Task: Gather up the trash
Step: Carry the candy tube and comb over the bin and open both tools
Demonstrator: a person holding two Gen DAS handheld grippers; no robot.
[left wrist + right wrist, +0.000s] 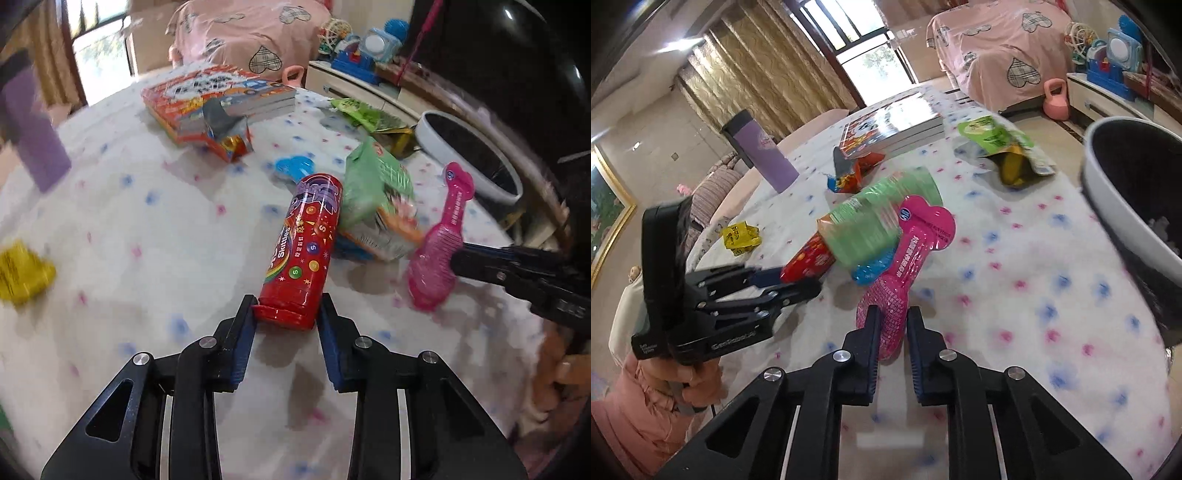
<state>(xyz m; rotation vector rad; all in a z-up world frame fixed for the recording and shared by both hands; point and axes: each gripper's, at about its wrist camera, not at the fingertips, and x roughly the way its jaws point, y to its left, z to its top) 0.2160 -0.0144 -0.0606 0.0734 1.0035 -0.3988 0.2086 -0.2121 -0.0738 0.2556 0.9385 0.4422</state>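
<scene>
My left gripper (287, 308) is shut on the cap end of a red Skittles tube (303, 251), held over the spotted tablecloth. It also shows in the right wrist view (792, 282) with the tube (807, 264) between its fingers. My right gripper (893, 315) is shut on a pink plastic wrapper (908, 258); in the left wrist view that wrapper (439, 254) hangs from the right gripper (458, 260). A green snack bag (373, 195) lies just behind the tube. A white trash bin (1126, 206) with a black liner stands at the right.
On the table are a stack of books (218, 96), an orange wrapper (229, 136), a green and gold empty bag (1004, 147), a yellow wrapper (740, 236), a blue lid (293, 168) and a purple bottle (761, 151). A pink bed (997, 48) stands beyond.
</scene>
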